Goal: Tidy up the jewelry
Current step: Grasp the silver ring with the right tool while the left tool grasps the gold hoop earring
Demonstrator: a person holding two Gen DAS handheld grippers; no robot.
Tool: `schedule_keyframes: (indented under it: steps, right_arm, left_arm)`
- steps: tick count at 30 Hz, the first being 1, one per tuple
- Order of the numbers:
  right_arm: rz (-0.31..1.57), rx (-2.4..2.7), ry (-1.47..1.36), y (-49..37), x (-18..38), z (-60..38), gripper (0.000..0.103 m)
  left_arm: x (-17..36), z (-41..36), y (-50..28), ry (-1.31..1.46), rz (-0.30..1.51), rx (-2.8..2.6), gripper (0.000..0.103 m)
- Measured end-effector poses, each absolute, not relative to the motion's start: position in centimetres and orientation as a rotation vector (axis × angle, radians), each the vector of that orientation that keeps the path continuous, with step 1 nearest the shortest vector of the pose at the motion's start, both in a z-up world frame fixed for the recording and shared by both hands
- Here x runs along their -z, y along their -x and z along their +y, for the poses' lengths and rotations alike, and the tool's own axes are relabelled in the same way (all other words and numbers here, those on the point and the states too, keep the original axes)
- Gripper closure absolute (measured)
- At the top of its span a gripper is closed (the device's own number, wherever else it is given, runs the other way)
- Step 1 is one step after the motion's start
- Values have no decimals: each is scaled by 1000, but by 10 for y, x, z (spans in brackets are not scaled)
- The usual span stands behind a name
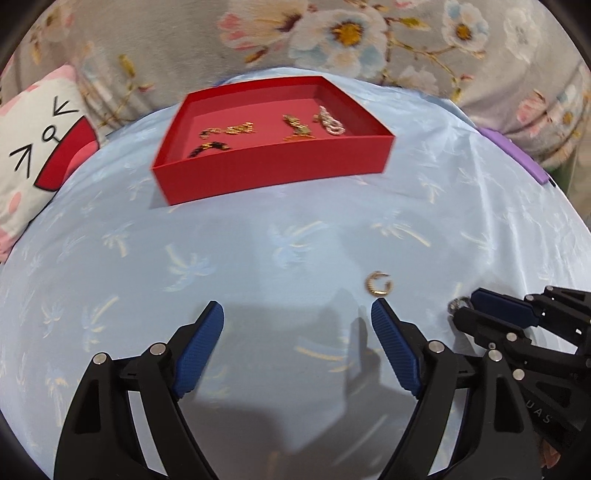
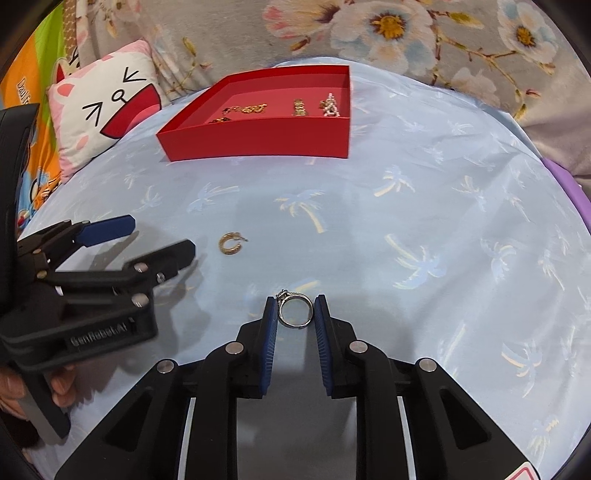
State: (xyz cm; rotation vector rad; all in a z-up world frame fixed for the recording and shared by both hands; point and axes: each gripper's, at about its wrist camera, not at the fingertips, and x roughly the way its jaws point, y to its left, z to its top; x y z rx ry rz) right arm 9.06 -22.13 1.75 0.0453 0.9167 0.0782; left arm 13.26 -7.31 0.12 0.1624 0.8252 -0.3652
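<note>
A red tray sits at the far side of the blue cloth and holds several gold and silver jewelry pieces. A gold hoop earring lies loose on the cloth, just ahead of my left gripper's right fingertip. My left gripper is open and empty. My right gripper is shut on a silver ring, held upright between its blue pads just above the cloth.
A cat-face pillow lies left of the tray. Floral fabric runs along the back. A purple object sits at the cloth's right edge. The two grippers are close side by side.
</note>
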Motion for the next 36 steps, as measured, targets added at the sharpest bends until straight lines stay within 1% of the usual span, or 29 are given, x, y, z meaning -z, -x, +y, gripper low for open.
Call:
schedule_keyframes:
  steps: [6,9,11,15,20,28,33,36]
  right_arm:
    - [924,-44,-83,-92,-18,-237,84]
    - [925,-40,-82,-91,-17,-238,84]
    - [925,-39,-79,-92,-17,-237,84]
    - [925,-39,-81,-92,-17,-237,84]
    - [925,-38,-77,-92,-17,-237,84]
    - [925,-38,-77,-92,-17,-237,84]
    - [926,-39,-84,-91,-17,-237,84]
    - [922,-36,-79,-92,-17,-236,84]
  left_arm:
    - [1,-95,-136,-155,838,398,24]
    - [4,-97,-140,-143,860,403,25]
    - [6,-97,-142,-134,875,402,28]
    - [6,-96,-142,-127,874,402,28]
    - [5,-95,-143,-117,870,407,37]
    - [5,-110,-142,-168,868,435,38]
    - [4,-115,-144,-186,861,442,52]
    - [4,-113,-145,-173,859,448,62]
